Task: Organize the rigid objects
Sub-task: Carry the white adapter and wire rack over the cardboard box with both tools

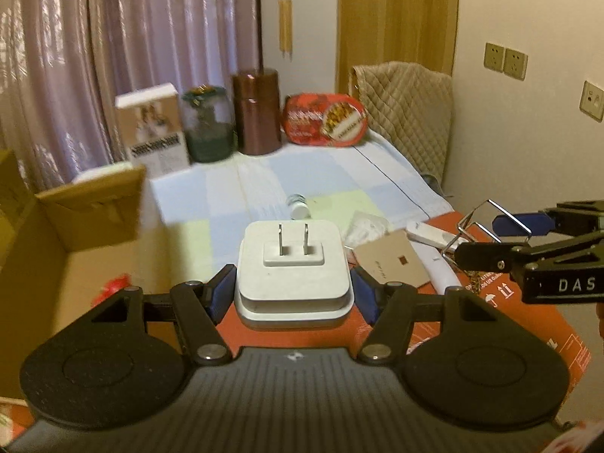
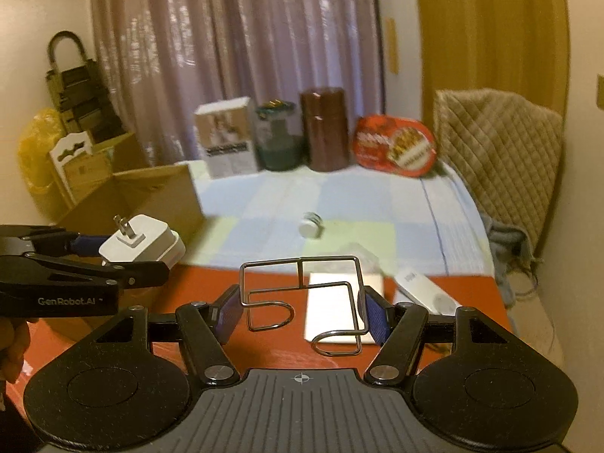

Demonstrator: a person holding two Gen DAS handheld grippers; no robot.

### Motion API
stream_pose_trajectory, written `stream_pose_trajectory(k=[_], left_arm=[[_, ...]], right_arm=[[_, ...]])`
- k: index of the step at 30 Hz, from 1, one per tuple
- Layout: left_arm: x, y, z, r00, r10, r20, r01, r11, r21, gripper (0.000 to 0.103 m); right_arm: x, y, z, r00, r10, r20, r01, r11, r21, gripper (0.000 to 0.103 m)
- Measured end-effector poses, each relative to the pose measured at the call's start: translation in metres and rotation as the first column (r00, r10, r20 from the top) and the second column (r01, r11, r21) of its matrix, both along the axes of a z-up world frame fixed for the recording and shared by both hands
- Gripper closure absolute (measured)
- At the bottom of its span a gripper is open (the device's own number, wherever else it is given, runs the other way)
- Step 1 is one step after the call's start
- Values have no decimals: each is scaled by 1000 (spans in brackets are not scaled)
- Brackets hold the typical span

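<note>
At left, box (image 1: 75, 249) standing open, a red item already inside. Left gripper (image 1: 292, 290) clamping plug (image 1: 292, 260), hanging near the box's right wall; open air between. Right gripper (image 2: 304, 311) pinching wire rack (image 2: 302, 290) above red board (image 2: 211, 287). Bottle (image 2: 311, 225), card (image 1: 396, 260), white bar (image 1: 430, 234) lying unsorted at right.

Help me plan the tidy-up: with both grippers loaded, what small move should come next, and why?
Probably swing the left gripper left toward the open cardboard box. It is shut on the white plug adapter and the box sits just beside it, while the right gripper holds the wire rack.
</note>
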State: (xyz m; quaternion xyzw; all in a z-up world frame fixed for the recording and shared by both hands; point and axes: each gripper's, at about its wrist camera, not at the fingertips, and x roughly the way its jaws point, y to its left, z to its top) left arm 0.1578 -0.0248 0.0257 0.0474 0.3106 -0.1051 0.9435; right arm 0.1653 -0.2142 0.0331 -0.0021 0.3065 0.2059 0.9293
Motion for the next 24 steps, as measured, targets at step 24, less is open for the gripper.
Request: stream_pose_trajectory(k=[24], left_arm=[[-49, 167, 46, 971, 235, 41, -236, 971, 35, 43]], right_arm=[[-8, 161, 35, 968, 246, 48, -248, 967, 52, 40]])
